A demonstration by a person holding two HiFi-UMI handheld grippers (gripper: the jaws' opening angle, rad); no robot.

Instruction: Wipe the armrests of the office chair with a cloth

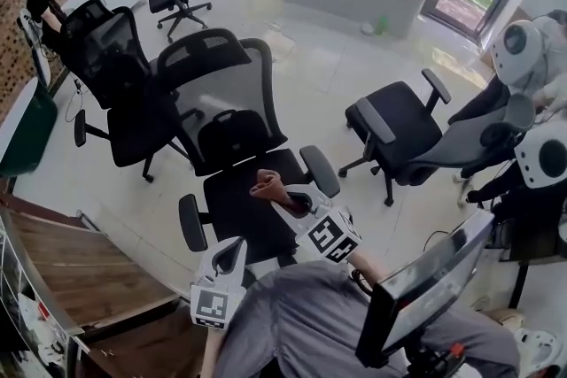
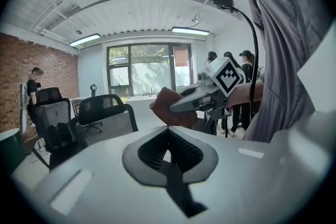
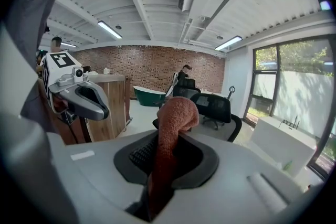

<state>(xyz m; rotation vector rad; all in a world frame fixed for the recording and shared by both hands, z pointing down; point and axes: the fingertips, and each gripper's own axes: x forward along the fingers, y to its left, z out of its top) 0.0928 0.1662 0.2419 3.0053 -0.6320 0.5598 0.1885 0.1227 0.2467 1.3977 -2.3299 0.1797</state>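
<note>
The lower end of the rust-brown terry cloth (image 3: 170,128) sinks into the slot of the right tongs (image 1: 282,197), so how much of it is clamped cannot be told. In the head view, those tongs and the grey-sleeved arm (image 1: 301,314) cover the front of the black mesh office chair (image 1: 226,119)'s seat, and the seat hides its wheeled base. The dark green tub (image 1: 27,133) is cut by the left edge. The flat black screen (image 1: 425,283) hides the floor behind it.
</note>
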